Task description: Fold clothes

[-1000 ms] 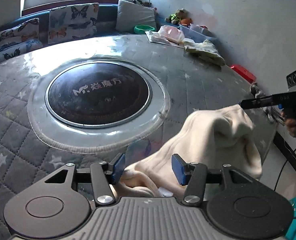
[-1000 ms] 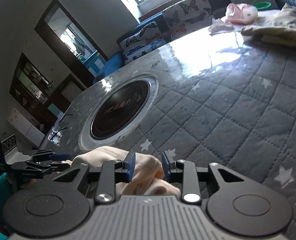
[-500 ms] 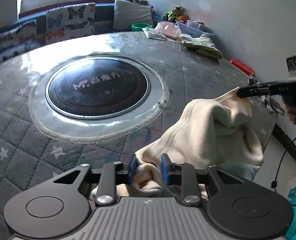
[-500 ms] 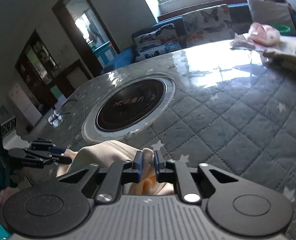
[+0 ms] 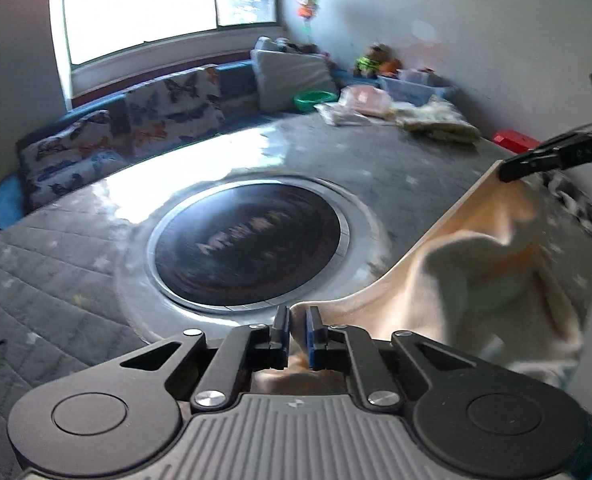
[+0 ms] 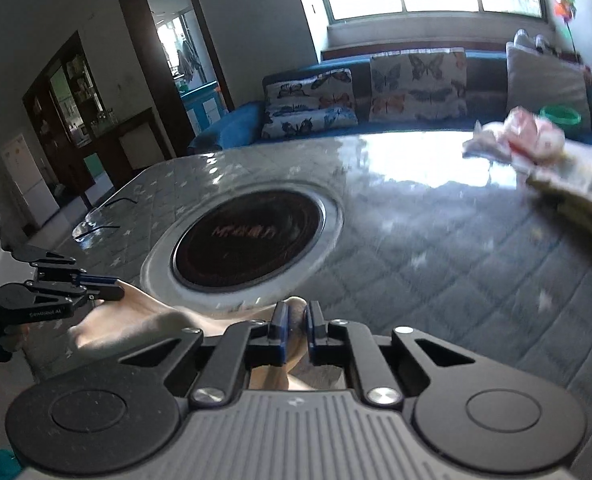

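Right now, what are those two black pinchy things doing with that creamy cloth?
A person is folding clothes with a hand-held gripper in each hand. The left hand-held gripper and the right hand-held gripper are each shut on an edge of the cream garment, holding it up stretched between them above the grey quilted table. It isn't folded yet. More clothes are piled at the table's far side.
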Available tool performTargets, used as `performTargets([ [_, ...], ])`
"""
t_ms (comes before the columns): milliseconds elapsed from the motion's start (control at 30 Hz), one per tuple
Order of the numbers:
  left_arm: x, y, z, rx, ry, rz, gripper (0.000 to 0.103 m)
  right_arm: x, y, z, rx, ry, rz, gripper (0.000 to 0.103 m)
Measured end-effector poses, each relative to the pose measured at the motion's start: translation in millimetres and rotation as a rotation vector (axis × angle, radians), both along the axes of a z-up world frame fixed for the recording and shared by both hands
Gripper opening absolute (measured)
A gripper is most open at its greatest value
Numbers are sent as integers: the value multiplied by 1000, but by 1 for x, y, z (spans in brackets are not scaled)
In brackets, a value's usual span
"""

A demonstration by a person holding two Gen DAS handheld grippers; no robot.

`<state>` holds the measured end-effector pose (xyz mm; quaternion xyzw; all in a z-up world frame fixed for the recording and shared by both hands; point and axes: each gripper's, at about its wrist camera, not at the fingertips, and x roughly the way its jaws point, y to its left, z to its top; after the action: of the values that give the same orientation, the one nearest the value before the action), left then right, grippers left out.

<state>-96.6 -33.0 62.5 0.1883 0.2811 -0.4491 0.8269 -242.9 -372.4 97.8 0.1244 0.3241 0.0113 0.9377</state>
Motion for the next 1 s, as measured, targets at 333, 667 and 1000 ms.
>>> performTargets([
  [333,77,-17,12,-39,-86,179,8,86,-5,14,-85,-3,-20,7],
  [667,161,-49,-12,46,-72,292,8,178,-16,-17,-78,56,-93,7],
  [1000,201,-47,-38,92,-7,383,9,225,-25,-54,-85,124,-137,9],
])
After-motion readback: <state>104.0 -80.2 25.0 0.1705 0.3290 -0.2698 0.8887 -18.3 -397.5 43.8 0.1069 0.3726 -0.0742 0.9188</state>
